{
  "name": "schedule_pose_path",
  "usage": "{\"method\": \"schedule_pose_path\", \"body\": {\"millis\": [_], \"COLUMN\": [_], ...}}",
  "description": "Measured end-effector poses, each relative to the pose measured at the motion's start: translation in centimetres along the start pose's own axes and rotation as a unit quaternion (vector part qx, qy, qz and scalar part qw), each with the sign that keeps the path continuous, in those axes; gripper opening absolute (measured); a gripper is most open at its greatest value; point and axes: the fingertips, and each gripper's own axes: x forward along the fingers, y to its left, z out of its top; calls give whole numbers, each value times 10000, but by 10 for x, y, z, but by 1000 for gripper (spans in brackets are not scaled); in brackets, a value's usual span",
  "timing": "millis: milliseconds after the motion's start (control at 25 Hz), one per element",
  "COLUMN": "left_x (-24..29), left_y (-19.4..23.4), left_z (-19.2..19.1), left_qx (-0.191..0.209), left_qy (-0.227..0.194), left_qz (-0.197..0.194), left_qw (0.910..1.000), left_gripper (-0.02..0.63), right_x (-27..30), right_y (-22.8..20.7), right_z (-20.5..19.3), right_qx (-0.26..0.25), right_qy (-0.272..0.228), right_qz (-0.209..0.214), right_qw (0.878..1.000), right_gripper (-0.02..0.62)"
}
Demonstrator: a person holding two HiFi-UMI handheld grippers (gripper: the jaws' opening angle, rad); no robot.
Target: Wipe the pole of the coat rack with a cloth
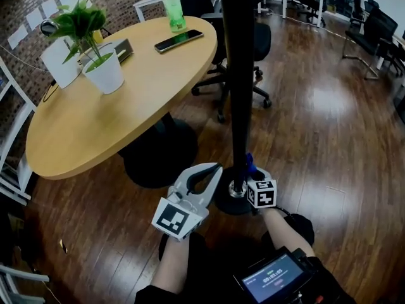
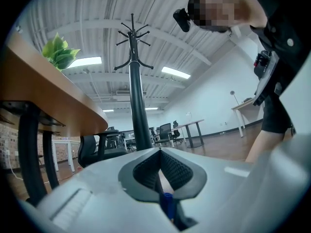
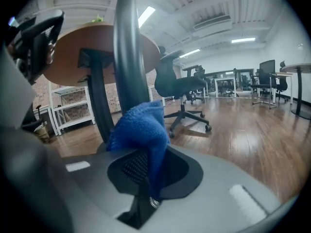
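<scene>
Right claw is clamping shut on the blue cloth, down low against the pole. Left claw is sitting closed, holding nothing. I'd be hugging that pole snugly and sliding in slow, even strokes.

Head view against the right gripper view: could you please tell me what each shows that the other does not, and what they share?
Only the head view shows the top of the round table, with a green bottle, a phone and a potted plant. Only the right gripper view shows the right gripper with its tongs shut on the blue cloth, plus the ceiling lights and the table's underside. Both show the black pole, the cloth close to it, the table and an office chair.
</scene>
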Motion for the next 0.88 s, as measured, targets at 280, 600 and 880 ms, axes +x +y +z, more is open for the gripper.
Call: {"method": "schedule_pose_path", "body": {"millis": [280,600,880], "left_x": [3,18,21], "left_y": [7,10,13], "left_z": [-3,8,34], "left_qx": [8,17,226], "left_qy": [67,-78,-334], "left_qz": [49,-5,3], "left_qw": [10000,10000,9992], "left_gripper": [3,3,3], "right_x": [-5,-73,-147], "right_y": [5,29,55], "right_z": [17,157,306], "right_qx": [102,61,-15], "right_qy": [-114,-1701,-3216], "right_qz": [114,439,900], "right_qw": [9998,9844,9426], "right_gripper": [37,37,35]}}
